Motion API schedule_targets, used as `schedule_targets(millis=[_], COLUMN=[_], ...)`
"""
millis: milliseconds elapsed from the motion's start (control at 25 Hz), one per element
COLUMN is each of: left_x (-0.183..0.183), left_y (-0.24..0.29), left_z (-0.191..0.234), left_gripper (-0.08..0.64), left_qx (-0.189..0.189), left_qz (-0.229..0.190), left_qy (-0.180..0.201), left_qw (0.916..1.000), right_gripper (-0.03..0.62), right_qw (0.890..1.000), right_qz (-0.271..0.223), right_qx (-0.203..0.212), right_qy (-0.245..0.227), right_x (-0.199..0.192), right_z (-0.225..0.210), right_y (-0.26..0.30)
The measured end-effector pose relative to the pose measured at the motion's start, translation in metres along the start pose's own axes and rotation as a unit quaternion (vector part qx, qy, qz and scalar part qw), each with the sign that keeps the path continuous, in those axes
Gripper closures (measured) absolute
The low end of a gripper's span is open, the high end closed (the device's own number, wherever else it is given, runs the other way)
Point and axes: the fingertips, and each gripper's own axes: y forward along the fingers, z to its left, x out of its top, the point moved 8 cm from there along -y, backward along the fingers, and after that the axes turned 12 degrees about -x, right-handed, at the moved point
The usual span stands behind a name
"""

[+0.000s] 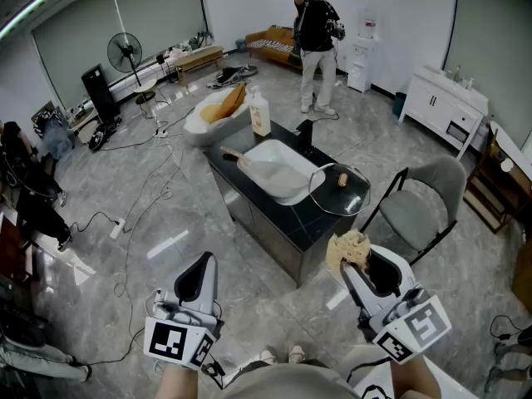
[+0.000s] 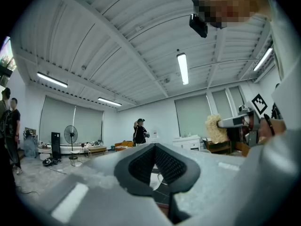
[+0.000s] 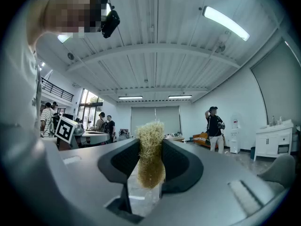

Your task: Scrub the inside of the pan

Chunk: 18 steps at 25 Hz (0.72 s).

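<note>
Pan: white, shallow, square-cornered pan with a brown wooden handle (image 1: 278, 171); it lies on the black-topped table (image 1: 320, 221), ahead of both grippers and well apart from them
Scrubber: straw-coloured fibrous pad (image 3: 150, 154), standing upright between the right gripper's jaws, with its frayed top above them and its lower end below
Right gripper (image 3: 150, 163): clamped on the scrubber, pointing level towards the table
Left gripper (image 2: 154, 150): jaws pressed together with nothing between them; it is level, to the left of the right gripper and apart from it
Lid: round glass lid with a wooden knob (image 1: 341, 191), on the table against the pan's right corner; nearer the right gripper than the pan is
Bottle: pale plastic pump bottle (image 1: 260, 113), at the table's far end, beyond the pan
Chair: grey padded chair on black legs (image 1: 424, 206), ahead and to the right of the right gripper, beside the table
Person: figure in a dark top and light trousers (image 1: 316, 40), standing far beyond the table, one arm raised to the head
</note>
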Motion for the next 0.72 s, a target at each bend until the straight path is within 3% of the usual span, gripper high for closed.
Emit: schedule_targets(millis=[400, 720], left_x=[-0.001, -0.001], left_y=[0.012, 0.027], left_z=[-0.009, -0.019], left_gripper=[0.557, 0.557], left_qx=[-0.005, 0.0], left_qz=[0.003, 0.005], left_qy=[0.02, 0.028], left_qw=[0.9998, 0.9996], right_gripper=[0.443, 0.443], right_qw=[1.0, 1.0], right_qz=[-0.004, -0.005], right_qx=[-0.025, -0.012], right_qy=[0.01, 0.003], right_x=[-0.01, -0.019], right_z=[-0.017, -0.029], right_y=[0.006, 0.01])
